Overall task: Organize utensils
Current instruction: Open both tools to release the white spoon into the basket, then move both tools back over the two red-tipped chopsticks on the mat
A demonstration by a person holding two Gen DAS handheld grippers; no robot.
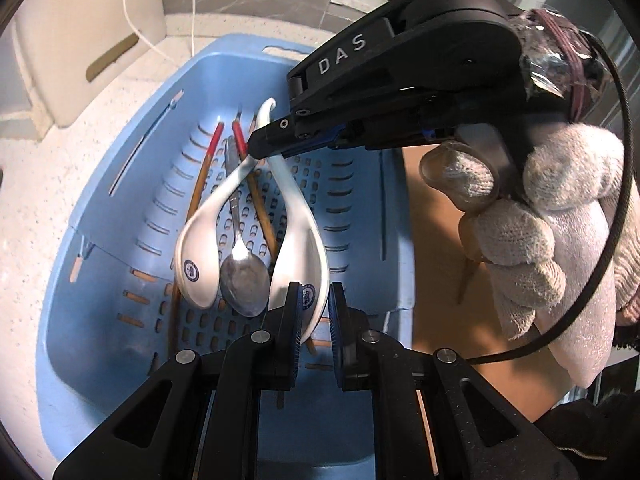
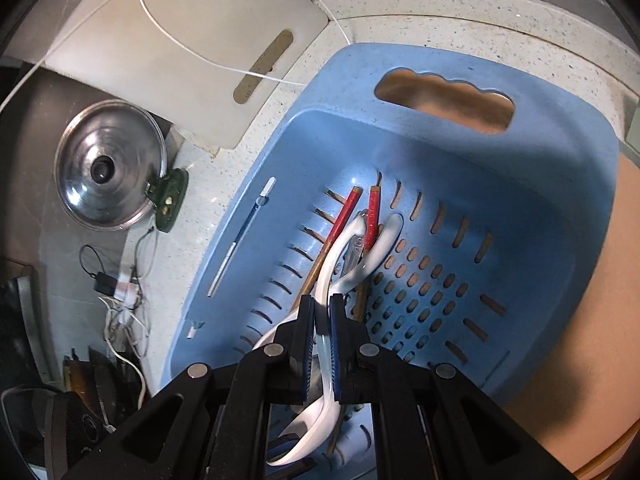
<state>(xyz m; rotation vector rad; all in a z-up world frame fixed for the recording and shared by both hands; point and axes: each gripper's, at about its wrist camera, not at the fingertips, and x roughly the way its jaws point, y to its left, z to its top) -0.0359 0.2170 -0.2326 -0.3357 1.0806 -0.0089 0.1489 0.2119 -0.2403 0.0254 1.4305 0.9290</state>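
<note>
A blue slotted basket [image 1: 120, 208] [image 2: 500, 168] holds two white ceramic spoons, a metal spoon [image 1: 244, 280] and red-tipped wooden chopsticks [image 1: 216, 140] [image 2: 352, 208]. My left gripper [image 1: 314, 312] is shut on the bowl of the right white spoon [image 1: 298, 240], which sits tilted above the basket floor. The other white spoon [image 1: 200, 256] lies to its left. My right gripper [image 2: 322, 320] [image 1: 256, 148] reaches in from the upper right, held by a gloved hand [image 1: 540, 220]. It is shut on a white spoon handle [image 2: 332, 272] where the two handles cross. I cannot tell which spoon's handle it is.
The basket rests partly on a speckled counter [image 2: 480, 20] and partly over a wooden surface [image 2: 580, 320]. A white cutting board [image 2: 180, 40] leans behind it. A metal pot lid [image 2: 108, 164] and tangled cables [image 2: 124, 292] lie to the left.
</note>
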